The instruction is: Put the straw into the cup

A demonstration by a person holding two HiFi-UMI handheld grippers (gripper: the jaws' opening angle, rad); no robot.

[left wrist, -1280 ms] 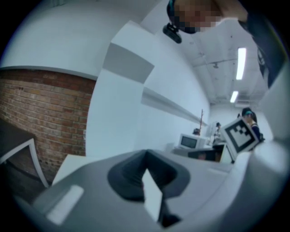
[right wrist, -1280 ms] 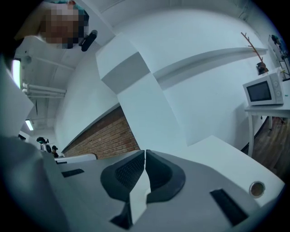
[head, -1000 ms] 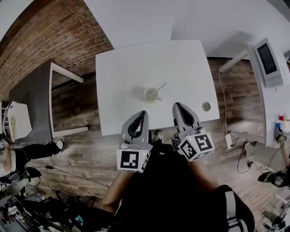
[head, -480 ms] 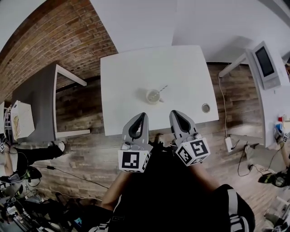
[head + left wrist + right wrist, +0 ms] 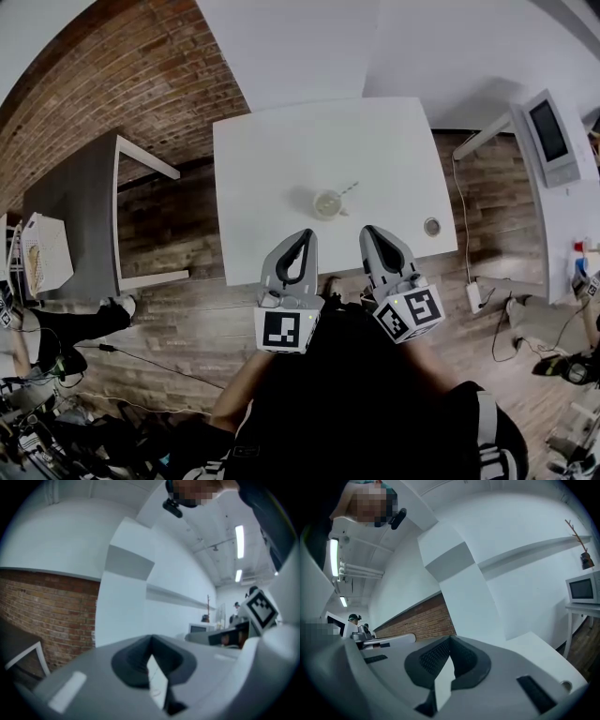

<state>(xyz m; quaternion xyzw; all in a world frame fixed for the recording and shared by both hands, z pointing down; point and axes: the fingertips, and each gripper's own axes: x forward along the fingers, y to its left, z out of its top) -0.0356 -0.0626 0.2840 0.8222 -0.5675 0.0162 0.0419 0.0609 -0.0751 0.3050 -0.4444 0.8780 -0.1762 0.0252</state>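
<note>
As straw (image 5: pixel 348 188) sits in cup (image 5: pixel 327 202) mid-frame, we judge task done, 0 moves left; left gripper (image 5: pixel 305 232), right gripper (image 5: pixel 367 230) pressed together, empty.

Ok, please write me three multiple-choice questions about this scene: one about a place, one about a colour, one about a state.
1. Where does the cup stand?
A) on the grey side table
B) near the middle of the white table
C) on the floor

2. What colour is the brick wall?
A) red-brown
B) green
C) yellow

3. How is the straw?
A) flat on the table
B) held in the right gripper
C) in the cup, leaning over its rim

Answers:
1 B, the head view shows it there.
2 A, the bricks are red-brown.
3 C, its end sticks out of the cup.
</note>
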